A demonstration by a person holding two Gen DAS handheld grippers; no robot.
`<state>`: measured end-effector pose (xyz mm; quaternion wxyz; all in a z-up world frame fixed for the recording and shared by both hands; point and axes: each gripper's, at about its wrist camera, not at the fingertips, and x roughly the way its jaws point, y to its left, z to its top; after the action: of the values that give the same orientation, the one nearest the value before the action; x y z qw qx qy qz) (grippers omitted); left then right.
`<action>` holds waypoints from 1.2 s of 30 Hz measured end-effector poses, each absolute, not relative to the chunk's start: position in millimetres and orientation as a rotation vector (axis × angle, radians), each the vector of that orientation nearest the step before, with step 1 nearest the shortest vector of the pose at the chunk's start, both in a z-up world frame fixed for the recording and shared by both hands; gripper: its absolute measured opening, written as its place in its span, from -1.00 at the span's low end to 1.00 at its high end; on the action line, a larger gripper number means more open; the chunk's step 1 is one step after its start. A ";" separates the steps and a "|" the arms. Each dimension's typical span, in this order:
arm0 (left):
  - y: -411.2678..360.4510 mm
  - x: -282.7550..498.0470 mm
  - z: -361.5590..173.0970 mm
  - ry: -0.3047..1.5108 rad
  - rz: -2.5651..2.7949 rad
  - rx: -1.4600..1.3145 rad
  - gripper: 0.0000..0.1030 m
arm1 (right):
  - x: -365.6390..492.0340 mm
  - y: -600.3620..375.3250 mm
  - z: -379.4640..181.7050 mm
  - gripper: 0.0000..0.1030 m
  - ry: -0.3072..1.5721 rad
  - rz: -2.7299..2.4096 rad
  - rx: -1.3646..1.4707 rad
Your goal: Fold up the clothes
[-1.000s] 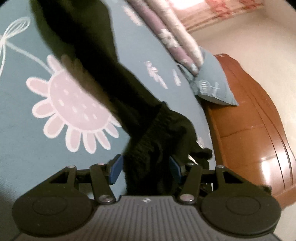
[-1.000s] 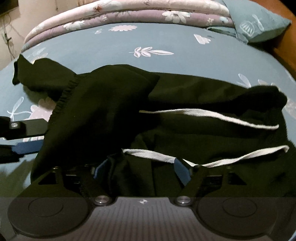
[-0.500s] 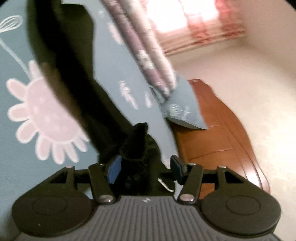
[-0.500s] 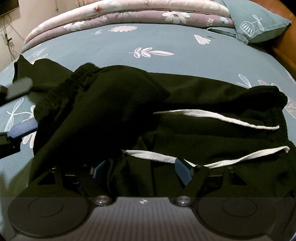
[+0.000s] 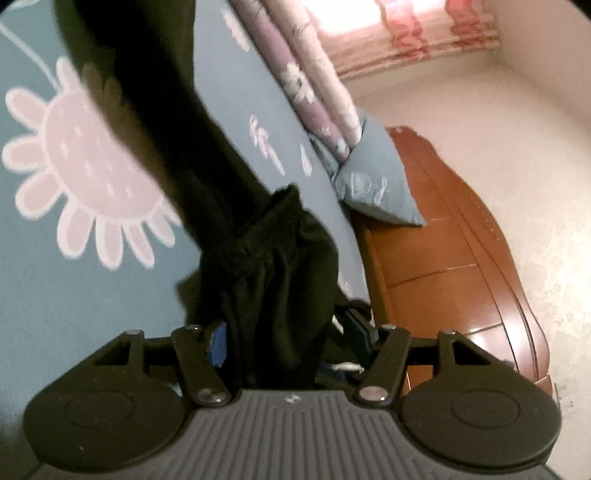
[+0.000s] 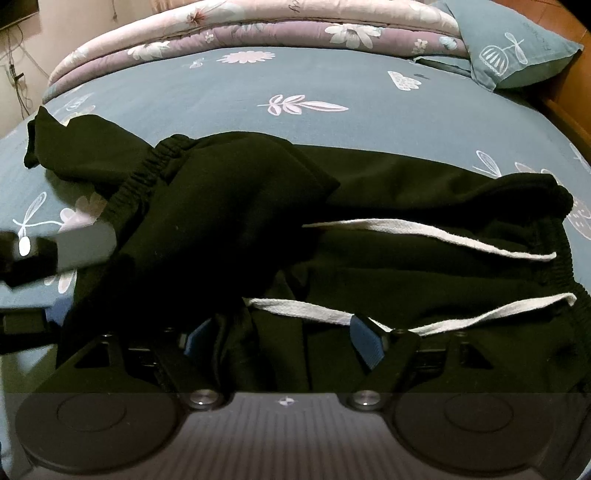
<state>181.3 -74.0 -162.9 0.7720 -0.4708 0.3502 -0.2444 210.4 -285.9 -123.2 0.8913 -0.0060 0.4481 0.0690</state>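
Black sweatpants (image 6: pixel 332 229) are lying crumpled across the near part of the bed (image 6: pixel 332 85), which is covered in a blue-grey sheet with pale flowers. The elastic waistband (image 6: pixel 565 258) is sitting toward the bed's right edge, and two white drawstrings (image 6: pixel 436 236) are trailing across the dark cloth. One leg is folded back over the other, its gathered cuff (image 6: pixel 147 173) lying toward the left edge.

The right gripper (image 6: pixel 284 339) is pointing steeply down at the near side of the pants. Its jaws are standing wide with black fabric bunched between them; whether the pads are pressing it I cannot tell.

The left gripper (image 5: pixel 288 336) is holding a ribbed part of the pants off the sheet, and the cloth is stretching away from it in a dark band. Its jaws have just been opening a little, yet fabric is filling the gap between them and hanging from it.

A folded quilt (image 6: pixel 258 26) is lying along the far edge of the bed, a blue pillow (image 6: pixel 517 44) at the far right corner, by the wooden bed frame (image 5: pixel 461 266).
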 end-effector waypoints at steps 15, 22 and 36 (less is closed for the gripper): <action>-70.4 209.9 -174.6 0.759 -0.527 -1.124 0.14 | 209.6 -282.7 -123.5 0.60 0.930 0.138 -0.027; -72.1 212.0 -167.3 0.718 -0.544 -1.059 -0.31 | 207.8 -275.5 -123.9 0.60 0.929 0.128 -0.029; -82.9 194.6 -138.5 0.753 -0.431 -0.779 -0.71 | 207.5 -273.4 -122.4 0.60 0.925 0.126 -0.042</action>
<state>194.6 -82.9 -138.5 0.8347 -0.3679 0.3557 -0.2033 207.6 -273.4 -122.4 0.8928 -0.0204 0.4458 0.0608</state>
